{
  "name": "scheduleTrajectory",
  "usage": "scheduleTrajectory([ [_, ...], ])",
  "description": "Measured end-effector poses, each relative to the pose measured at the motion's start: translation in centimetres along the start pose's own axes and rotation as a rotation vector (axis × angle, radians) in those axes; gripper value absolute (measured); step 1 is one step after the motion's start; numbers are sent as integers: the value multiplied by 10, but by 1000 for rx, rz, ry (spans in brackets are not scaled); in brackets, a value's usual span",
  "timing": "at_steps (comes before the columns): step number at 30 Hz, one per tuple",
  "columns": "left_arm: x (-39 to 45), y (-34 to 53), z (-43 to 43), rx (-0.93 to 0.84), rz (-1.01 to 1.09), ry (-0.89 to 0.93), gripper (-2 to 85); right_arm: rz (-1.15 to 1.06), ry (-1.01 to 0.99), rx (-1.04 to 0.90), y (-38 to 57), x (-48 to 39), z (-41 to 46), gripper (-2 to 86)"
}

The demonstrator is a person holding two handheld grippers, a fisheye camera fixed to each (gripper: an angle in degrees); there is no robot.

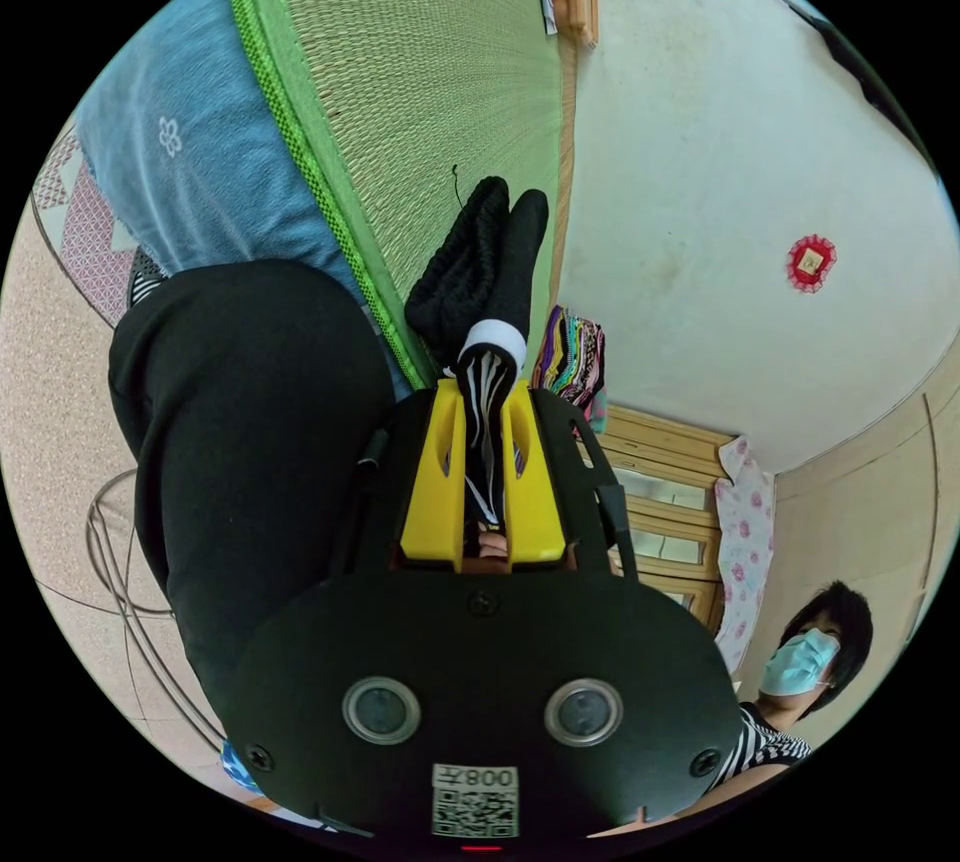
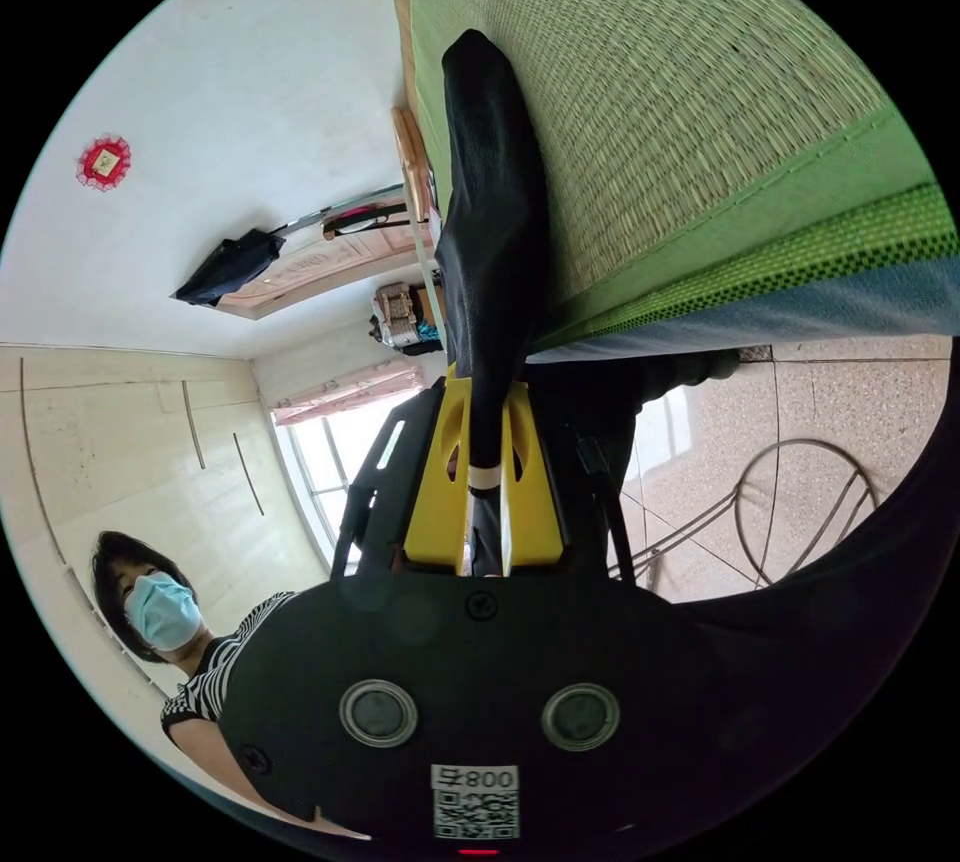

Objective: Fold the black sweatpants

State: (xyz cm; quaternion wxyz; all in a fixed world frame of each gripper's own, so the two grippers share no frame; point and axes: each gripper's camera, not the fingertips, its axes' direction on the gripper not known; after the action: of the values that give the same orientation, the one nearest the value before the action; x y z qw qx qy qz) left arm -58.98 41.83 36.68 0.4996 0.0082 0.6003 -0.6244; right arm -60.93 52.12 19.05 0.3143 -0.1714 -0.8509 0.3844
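The black sweatpants [image 1: 250,432] hang lifted in front of a green woven mat [image 1: 420,82]. My left gripper [image 1: 485,392] is shut on a bunched part with a white band and striped trim, and a black tuft [image 1: 480,272] sticks out past the yellow fingers [image 1: 430,472]. In the right gripper view, my right gripper [image 2: 487,392] is shut on another edge of the sweatpants [image 2: 490,222], which stretches as a taut black strip over the mat [image 2: 650,102]. A white band of the garment sits between those jaws too.
Blue bedding [image 1: 190,152] lies under the mat's edge. A person in a face mask and striped top [image 1: 800,672] [image 2: 160,612] holds the grippers. A wire stand [image 2: 790,492] rests on the speckled floor. A wooden cabinet [image 1: 660,502] and colourful clothes [image 1: 570,357] stand by the wall.
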Motion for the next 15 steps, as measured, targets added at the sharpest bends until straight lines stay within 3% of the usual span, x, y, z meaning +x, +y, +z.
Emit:
scheduleTrajectory([
  [15, 6, -13, 11, -29, -17, -17, 68, -9, 23, 9, -9, 6, -21, 28],
])
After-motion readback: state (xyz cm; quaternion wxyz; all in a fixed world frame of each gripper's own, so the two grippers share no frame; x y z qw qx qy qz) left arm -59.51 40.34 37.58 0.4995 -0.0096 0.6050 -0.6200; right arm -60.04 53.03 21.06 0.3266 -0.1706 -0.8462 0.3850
